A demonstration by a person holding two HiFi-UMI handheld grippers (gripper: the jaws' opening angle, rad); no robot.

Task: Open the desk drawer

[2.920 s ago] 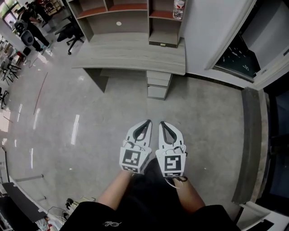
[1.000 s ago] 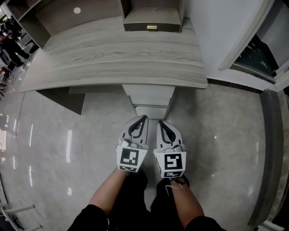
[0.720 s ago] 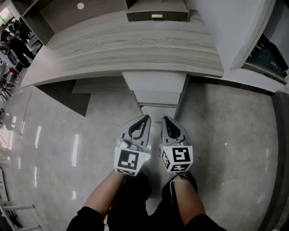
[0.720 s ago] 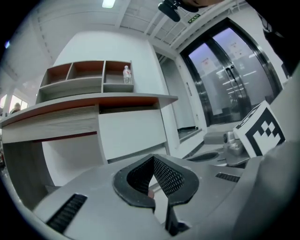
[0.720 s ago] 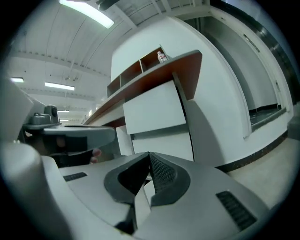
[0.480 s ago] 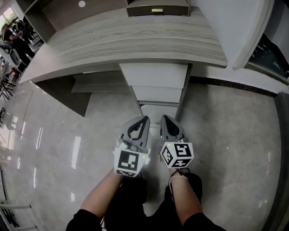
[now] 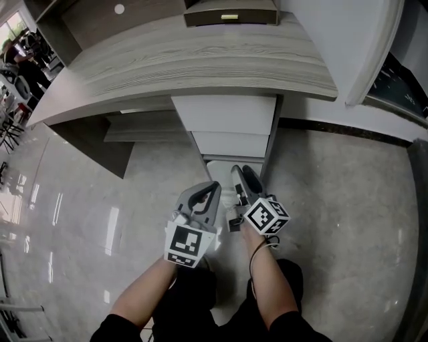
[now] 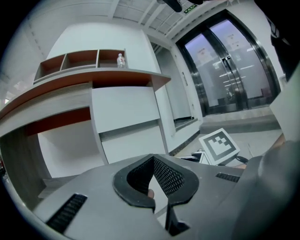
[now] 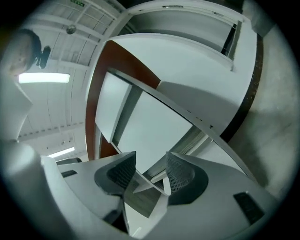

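Note:
Under the grey wood-grain desk (image 7: 200, 60) stands a stack of white drawers (image 7: 224, 113), all closed; the stack also shows in the left gripper view (image 8: 124, 115) and the right gripper view (image 9: 150, 136). My right gripper (image 7: 239, 171) is rolled onto its side just in front of the lowest drawer front. Its jaws are opening, and between the tips (image 9: 151, 161) I see only drawer edges, with nothing pressed. My left gripper (image 7: 214, 187) hangs beside it, a little further back, shut and empty (image 8: 153, 161).
A shelf unit (image 7: 231, 13) sits on the desk's back, with a bottle (image 8: 121, 60) on top. A white wall panel (image 7: 334, 40) rises right of the desk. Glass doors (image 8: 229, 70) lie to the right. People and chairs (image 7: 20, 53) are far left. The floor is polished stone.
Both grippers have sunk and moved closer to the drawer stack. The right gripper has rolled onto its side and its jaws have parted. The left stays shut.

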